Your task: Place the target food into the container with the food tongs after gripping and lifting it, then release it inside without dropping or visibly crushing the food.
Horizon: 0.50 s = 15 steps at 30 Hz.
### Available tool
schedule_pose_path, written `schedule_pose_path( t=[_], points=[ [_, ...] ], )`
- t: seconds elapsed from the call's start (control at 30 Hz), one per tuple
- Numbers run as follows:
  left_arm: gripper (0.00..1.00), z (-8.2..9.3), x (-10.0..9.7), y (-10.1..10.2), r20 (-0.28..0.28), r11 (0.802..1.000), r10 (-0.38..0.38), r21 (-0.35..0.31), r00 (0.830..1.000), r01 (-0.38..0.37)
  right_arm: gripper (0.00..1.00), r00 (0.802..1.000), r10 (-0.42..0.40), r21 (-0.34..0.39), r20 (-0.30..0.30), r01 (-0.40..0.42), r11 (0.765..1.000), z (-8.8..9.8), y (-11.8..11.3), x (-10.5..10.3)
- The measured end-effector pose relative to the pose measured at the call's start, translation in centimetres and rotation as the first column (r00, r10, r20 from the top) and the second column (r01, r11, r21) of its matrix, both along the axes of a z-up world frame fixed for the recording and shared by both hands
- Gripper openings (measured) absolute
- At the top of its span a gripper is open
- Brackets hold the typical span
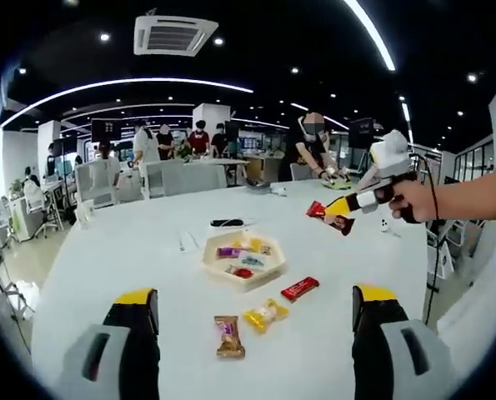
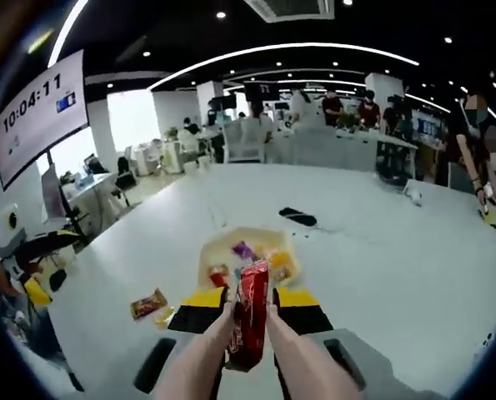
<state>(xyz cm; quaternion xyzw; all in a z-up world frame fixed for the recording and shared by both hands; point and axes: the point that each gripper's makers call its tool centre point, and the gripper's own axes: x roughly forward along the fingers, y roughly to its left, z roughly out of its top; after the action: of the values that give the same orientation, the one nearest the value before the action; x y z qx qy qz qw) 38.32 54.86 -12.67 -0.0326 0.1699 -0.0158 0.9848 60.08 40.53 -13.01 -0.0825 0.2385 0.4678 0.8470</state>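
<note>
Right gripper: we hold its tongs clamped on the red snack packet, lifted for carrying.
Tray: just beyond, awaiting the packet.
Left gripper: jaws apart, holding nothing, near loose snacks on the table.

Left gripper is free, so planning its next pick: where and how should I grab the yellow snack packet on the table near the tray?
Take the yellow packet across its narrow middle, coming straight down from above. It lies flat on the table, angled, between the brown packet and the red bar, with room for the jaws. Grip lightly, probably.
</note>
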Motion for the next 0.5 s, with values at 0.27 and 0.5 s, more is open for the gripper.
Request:
schedule_pose_path(
  t=[0.27,0.5],
  points=[
    [0.97,-0.3,-1.5,0.6,-0.006,0.997,0.075,-0.025,0.997,-0.075,0.2,0.996,0.087,-0.014,0.008,-0.087,0.996,0.1,5.5,3.7],
    [0.97,-0.5,-3.2,1.4,-0.019,0.987,0.152,-0.05,0.988,-0.152,0.2,0.985,0.173,-0.057,0.017,-0.172,0.984,-0.5,9.6,4.9]
  ],
)
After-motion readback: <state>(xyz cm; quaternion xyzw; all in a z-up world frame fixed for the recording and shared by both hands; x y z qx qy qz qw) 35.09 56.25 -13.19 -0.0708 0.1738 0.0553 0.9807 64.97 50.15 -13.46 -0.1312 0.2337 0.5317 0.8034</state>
